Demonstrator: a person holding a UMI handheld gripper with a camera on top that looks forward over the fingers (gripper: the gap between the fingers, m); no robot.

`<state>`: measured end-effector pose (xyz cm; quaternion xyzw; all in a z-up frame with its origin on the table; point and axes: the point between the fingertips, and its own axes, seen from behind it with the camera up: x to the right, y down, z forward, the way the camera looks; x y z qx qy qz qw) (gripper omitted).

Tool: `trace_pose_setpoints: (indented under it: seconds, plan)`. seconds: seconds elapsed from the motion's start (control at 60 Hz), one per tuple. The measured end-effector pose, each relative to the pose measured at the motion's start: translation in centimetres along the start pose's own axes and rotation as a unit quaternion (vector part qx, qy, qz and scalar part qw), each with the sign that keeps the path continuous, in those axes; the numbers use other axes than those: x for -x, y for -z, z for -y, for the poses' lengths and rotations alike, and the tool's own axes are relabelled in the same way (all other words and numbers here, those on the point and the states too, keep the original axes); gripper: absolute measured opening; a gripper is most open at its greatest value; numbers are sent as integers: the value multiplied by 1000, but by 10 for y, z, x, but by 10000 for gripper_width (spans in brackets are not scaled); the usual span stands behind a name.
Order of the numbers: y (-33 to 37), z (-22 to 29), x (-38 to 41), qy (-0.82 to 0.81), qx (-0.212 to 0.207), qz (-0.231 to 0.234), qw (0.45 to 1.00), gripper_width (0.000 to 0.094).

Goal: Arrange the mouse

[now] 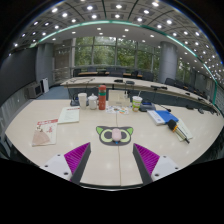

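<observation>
Mouse isn't visible to me; my hand-held gripper (110,158) hangs released and empty above the bench (100,165), facing a cat-face mat (115,134).

1. Between the open gripper (111,158) fingers and just ahead of them, the counter (30,112) lies bare up to a cat-face mat (115,134).
2. Beyond the mat, cups and bottles (92,99) cluster, blocking the middle.
3. A paper sheet (45,132) lies flat to the left; blue items (164,117) lie to the right.
</observation>
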<state>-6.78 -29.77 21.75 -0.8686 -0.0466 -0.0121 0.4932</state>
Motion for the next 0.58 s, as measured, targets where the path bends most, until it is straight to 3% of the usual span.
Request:
trace_pose_setpoints:
  seconds: [0.25,0.583]
  plan:
    - [63,-17,11,11,-11,-1,1000,856]
    - [76,-14,21,-11,-20,7,1000,855]
